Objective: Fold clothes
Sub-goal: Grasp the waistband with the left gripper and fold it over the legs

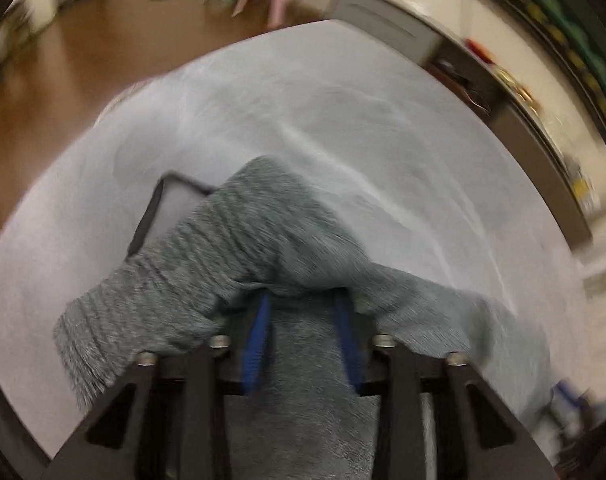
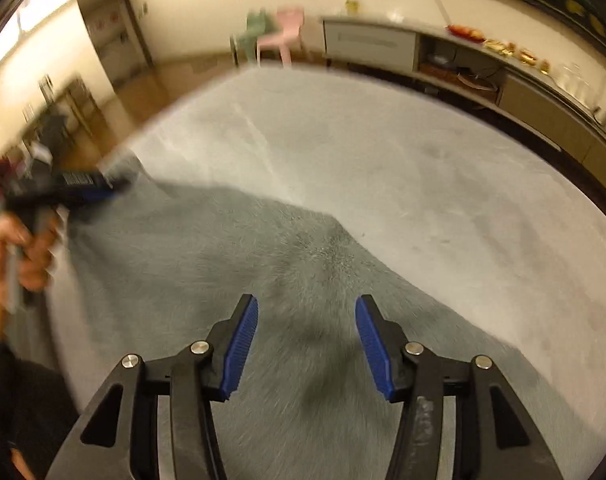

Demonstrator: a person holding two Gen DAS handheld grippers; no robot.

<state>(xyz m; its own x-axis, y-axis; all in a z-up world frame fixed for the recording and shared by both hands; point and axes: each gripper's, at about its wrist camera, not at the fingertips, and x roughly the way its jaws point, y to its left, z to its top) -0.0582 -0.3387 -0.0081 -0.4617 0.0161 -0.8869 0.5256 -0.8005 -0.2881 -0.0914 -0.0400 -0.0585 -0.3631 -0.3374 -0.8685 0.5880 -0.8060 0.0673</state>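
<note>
The left hand-held gripper clamps the grey garment on the surface; the right hand-held gripper stands apart, empty, above it.

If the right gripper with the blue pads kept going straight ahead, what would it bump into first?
Most likely the grey garment spread on the table. The right gripper points down at it, open, nothing between its pads. How far off the cloth lies is hard to judge.
</note>
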